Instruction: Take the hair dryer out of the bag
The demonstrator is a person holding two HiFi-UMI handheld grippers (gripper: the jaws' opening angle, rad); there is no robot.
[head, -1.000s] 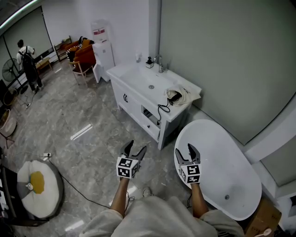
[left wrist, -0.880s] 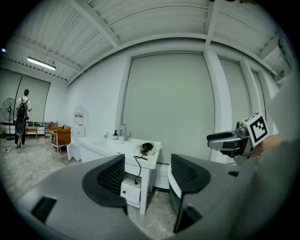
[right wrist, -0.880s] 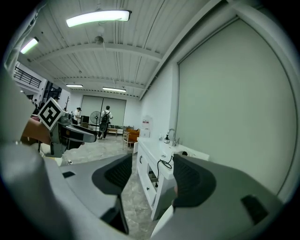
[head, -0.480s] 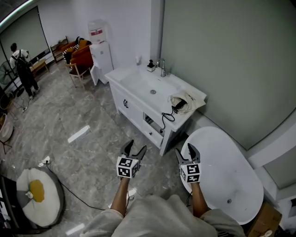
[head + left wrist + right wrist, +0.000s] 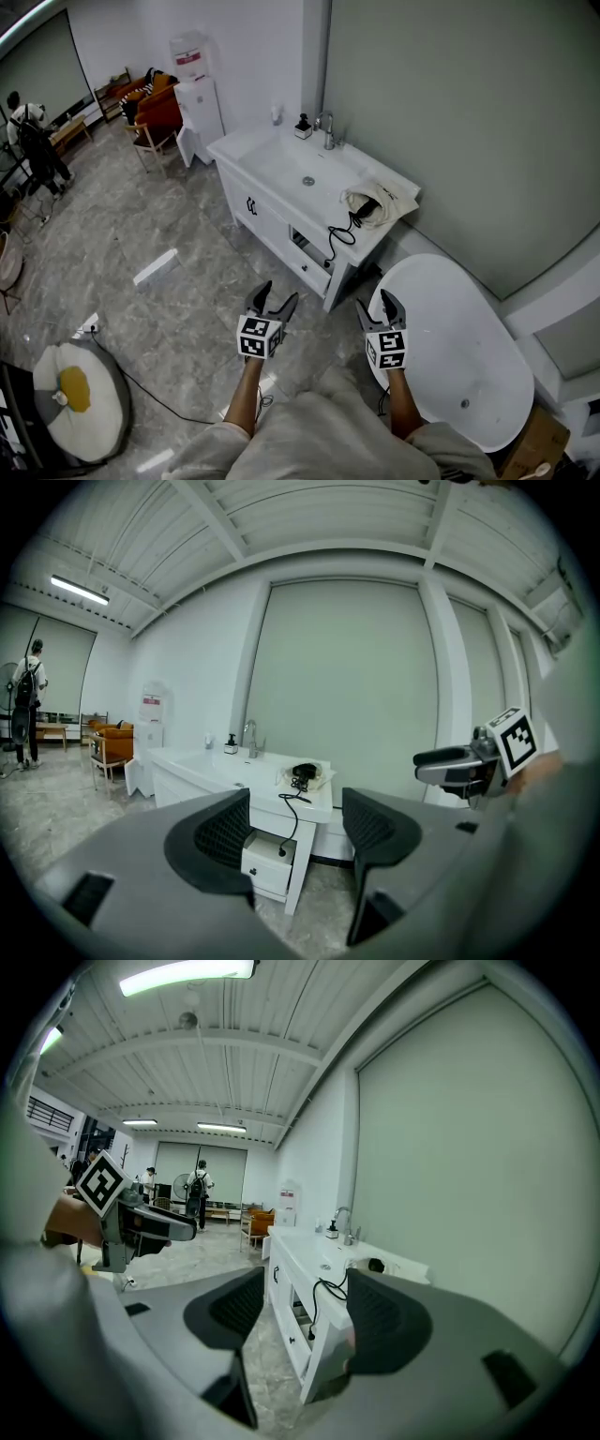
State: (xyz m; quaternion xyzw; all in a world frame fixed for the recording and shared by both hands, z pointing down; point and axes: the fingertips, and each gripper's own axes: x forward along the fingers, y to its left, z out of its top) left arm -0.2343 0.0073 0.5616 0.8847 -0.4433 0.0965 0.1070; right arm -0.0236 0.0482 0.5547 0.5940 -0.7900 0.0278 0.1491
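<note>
A black hair dryer (image 5: 368, 206) lies in a cream cloth bag (image 5: 392, 197) at the near end of the white vanity top; its black cord (image 5: 335, 234) hangs down over the front. In the left gripper view the hair dryer (image 5: 303, 772) is small and far beyond the jaws. It also shows far off in the right gripper view (image 5: 376, 1265). My left gripper (image 5: 272, 302) and right gripper (image 5: 379, 307) are held side by side above the floor, well short of the vanity. Both are open with nothing between the jaws.
The vanity (image 5: 272, 164) has a sink, a faucet (image 5: 327, 131) and a half-open drawer (image 5: 305, 251). A white bathtub (image 5: 450, 328) stands at the right. On the floor at left lie an egg-shaped cushion (image 5: 70, 398) and a cable. A water dispenser (image 5: 197, 94) and chairs stand behind.
Both grippers and the head have come a little nearer to the vanity. The jaws stand as wide as before. The person at the far left has walked on.
</note>
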